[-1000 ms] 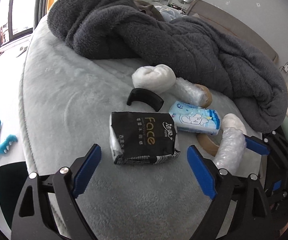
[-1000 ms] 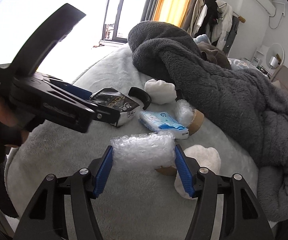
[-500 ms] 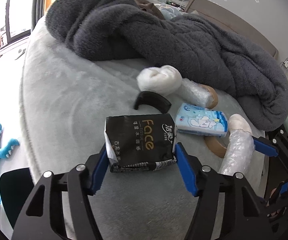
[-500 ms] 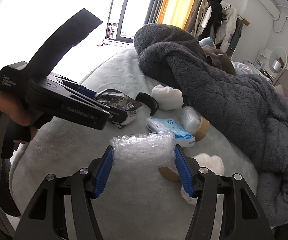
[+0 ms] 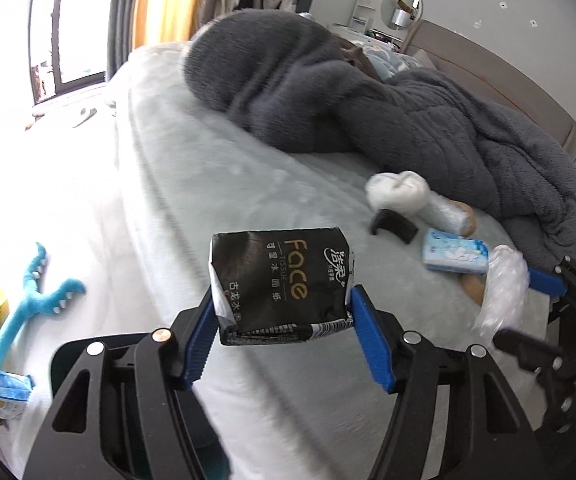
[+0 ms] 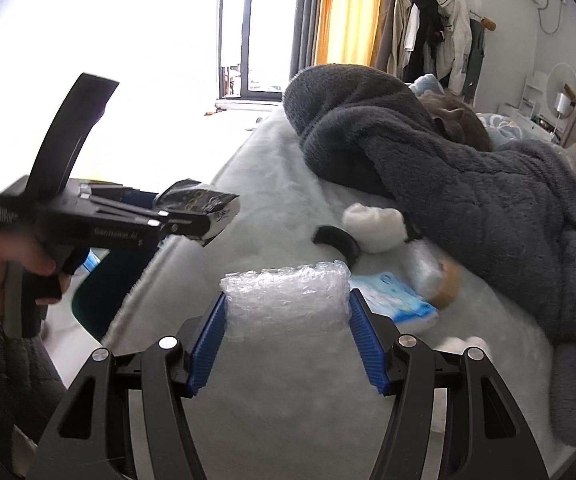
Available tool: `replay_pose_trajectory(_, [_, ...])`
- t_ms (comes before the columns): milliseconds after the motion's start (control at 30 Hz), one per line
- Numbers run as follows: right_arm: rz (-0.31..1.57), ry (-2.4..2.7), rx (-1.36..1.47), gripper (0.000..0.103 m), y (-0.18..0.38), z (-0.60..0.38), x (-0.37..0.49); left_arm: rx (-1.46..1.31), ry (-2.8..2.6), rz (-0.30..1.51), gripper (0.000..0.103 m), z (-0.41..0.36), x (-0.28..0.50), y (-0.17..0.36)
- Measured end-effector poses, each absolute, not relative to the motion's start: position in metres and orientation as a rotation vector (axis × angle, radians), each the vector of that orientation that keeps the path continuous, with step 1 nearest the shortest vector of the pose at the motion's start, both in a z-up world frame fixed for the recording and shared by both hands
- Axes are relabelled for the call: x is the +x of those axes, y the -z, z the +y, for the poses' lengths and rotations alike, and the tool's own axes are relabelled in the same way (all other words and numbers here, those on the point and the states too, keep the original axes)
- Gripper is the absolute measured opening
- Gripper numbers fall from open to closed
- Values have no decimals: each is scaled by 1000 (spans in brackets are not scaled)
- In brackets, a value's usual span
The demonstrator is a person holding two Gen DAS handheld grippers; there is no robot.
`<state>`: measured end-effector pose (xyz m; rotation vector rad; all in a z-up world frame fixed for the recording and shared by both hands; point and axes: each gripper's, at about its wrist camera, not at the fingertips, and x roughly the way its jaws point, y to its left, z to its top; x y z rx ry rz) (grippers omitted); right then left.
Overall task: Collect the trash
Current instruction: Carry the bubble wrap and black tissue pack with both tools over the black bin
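Floor beside bed: blue toy [image 5: 28,304], left-wrist view only.

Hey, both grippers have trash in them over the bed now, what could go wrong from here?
The left gripper pinches only the lower end of the black tissue pack, so it might slip out. The bubble wrap roll in the right gripper is soft and may squeeze free.
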<state>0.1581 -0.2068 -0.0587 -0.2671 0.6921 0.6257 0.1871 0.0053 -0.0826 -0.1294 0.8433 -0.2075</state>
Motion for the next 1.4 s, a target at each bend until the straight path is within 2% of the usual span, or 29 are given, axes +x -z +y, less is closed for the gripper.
replay_pose_trajectory(667, [838, -744, -28, 62, 52, -117, 169, -77, 62, 884, 67, 99, 146, 103])
replay_pose_trajectory(1400, [1018, -831, -40, 62, 82, -6, 172, -299, -1, 1192, 67, 192, 128, 186])
